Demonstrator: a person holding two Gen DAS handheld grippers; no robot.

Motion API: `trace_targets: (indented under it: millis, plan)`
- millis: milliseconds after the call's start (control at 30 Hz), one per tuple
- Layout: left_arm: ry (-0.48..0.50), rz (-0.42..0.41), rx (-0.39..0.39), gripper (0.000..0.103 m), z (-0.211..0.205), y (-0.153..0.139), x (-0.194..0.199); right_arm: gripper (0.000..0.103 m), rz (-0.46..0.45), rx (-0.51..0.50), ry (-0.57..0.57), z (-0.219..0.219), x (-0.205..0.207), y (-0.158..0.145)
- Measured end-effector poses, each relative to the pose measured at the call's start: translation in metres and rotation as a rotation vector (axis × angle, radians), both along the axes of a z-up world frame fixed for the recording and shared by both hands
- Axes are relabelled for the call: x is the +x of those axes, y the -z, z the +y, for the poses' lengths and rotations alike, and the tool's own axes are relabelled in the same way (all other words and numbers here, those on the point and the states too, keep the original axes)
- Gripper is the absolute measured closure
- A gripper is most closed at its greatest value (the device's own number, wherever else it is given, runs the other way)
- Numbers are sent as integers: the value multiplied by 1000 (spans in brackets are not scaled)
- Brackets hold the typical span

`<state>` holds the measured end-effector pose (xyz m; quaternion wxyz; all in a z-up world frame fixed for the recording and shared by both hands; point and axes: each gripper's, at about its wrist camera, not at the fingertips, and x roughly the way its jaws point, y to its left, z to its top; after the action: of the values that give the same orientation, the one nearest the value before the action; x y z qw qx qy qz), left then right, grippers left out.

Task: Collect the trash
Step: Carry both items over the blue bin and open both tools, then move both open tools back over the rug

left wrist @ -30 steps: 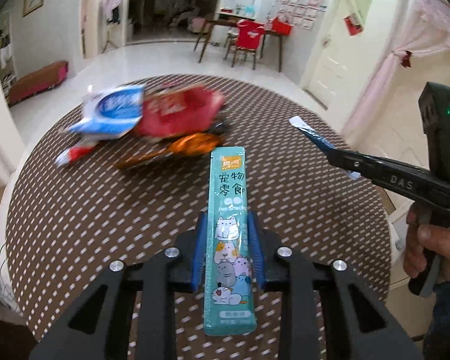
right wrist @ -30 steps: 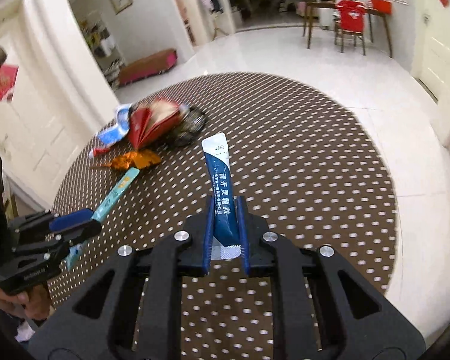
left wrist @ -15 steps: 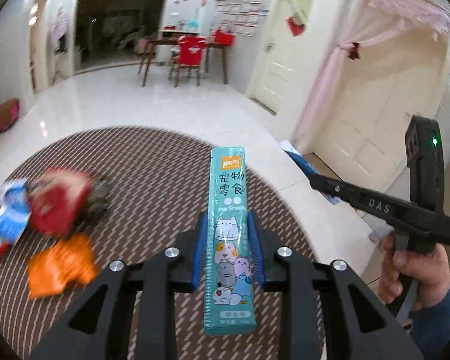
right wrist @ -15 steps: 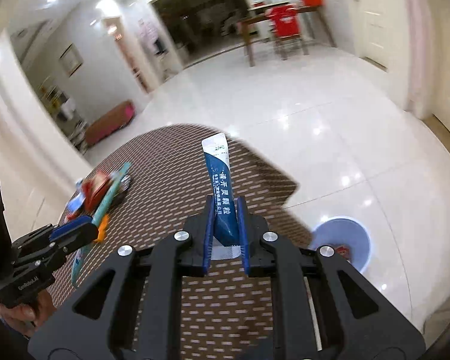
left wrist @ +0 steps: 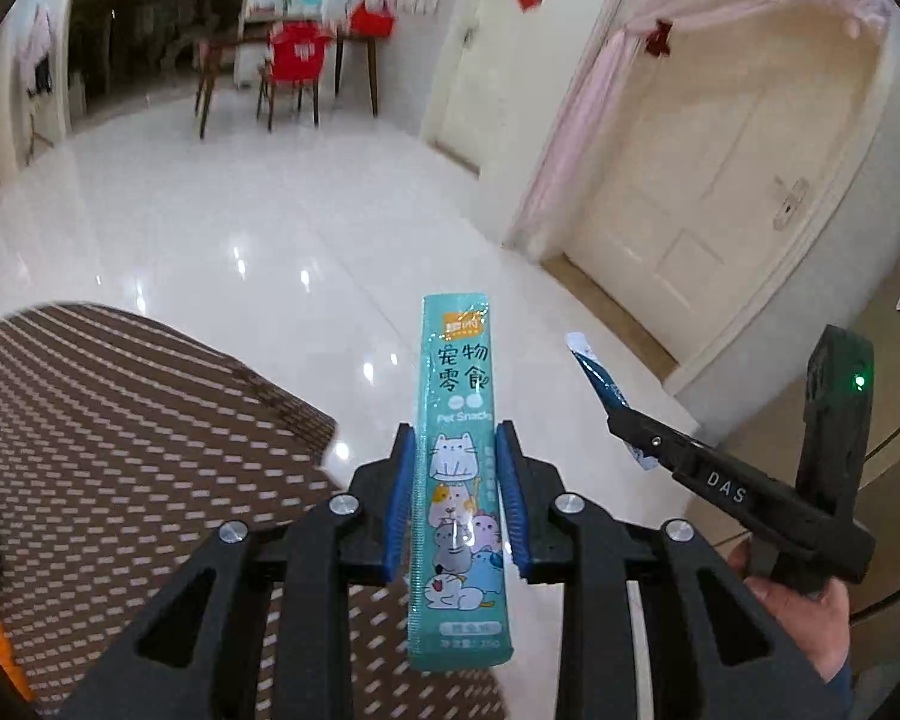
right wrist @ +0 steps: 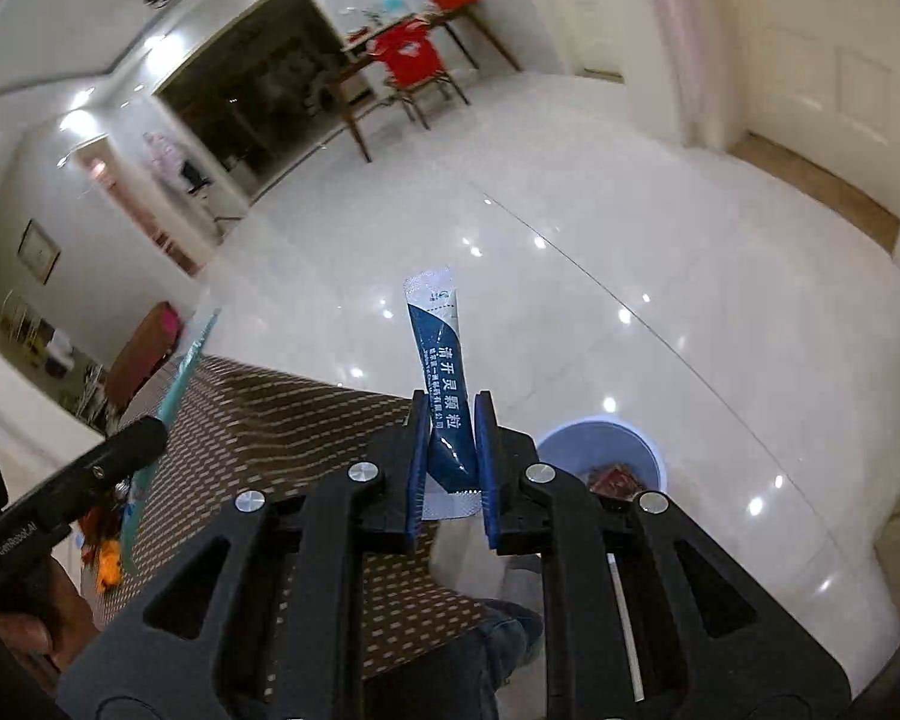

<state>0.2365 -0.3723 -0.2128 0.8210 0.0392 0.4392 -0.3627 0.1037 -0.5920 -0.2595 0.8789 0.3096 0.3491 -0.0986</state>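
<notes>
Left tool (left wrist: 456,498): clamped on upright teal pet-snack sachet (left wrist: 459,468), past the table (left wrist: 120,420) edge. Right tool (right wrist: 450,450): clamped on upright blue sachet (right wrist: 444,384). Blue bin (right wrist: 600,450): on white floor (right wrist: 570,240) beyond, red wrapper inside.

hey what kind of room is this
Most likely a home's living and dining area: glossy white tile floor, a wooden dining table with a red-covered chair, and panelled doors.

floor (left wrist: 222,228): glossy white tile, ceiling lights glaring off it
table (left wrist: 120,420): brown cloth with white dashes
far end: wooden table (right wrist: 414,36), red chairs (left wrist: 294,54)
door (left wrist: 702,192): cream, pink curtain (left wrist: 576,138) beside it
</notes>
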Motion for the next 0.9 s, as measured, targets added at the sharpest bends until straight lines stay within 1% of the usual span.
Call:
trace_targets:
  millis: [100,300,467,667,733,767,800,833,867,900]
  plan:
    - [15,42,51,77,-35,19,13,88,22,29,26,-15,1,15]
    - [49,152,148,77,-80,62,27,88,75,95,47,-40,13,46]
    - [62,238,228,77,-104,98,40,88,111,152,57,-52,25,71]
    - [51,291,287,76,-122,126,56,87,140,218,72,-74,38,99]
    - [52,333,296,75,-129,138,62,86,151,252,72,-81,41,109]
    - [54,358,298,69,-131,145,65,84,155,263,78,-79,40,113]
    - [47,378,303,61,-132,152,68,80,162,282,85,-82,41,119]
    - [31,382,309,38,-133,156,72,59,169,307,89,-86,42,125]
    - [2,375,315,25,-131,157,75,33,171,317,95,-88,42,127]
    - [-10,365,315,24,-127,157,76,31,171,324,111,-91,40,129]
